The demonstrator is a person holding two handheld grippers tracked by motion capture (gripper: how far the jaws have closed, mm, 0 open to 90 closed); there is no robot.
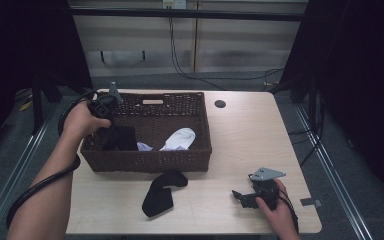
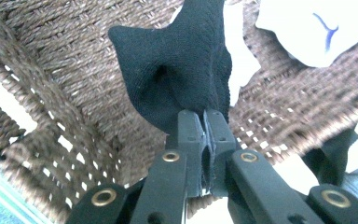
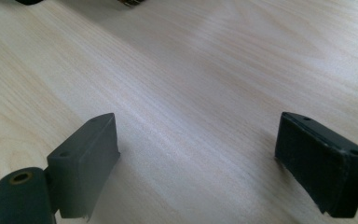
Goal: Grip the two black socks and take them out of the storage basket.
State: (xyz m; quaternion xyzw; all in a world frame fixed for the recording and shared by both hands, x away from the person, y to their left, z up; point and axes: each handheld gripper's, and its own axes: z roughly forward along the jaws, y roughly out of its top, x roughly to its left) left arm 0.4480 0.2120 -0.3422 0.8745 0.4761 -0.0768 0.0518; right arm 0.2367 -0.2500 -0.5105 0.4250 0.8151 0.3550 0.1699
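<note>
The left gripper has its jaws pressed together on a fold of a black sock, which hangs over the left end of the woven basket; the pinch at the fabric's edge lets the rest drape free, which suits lifting it clear of the rim. A white sock lies inside the basket toward its right half. A second black sock lies crumpled on the bench, just in front of the basket wall. The right gripper rests low on the bench near the front right corner, jaws spread with nothing between them, apparently waiting to take the sock.
</note>
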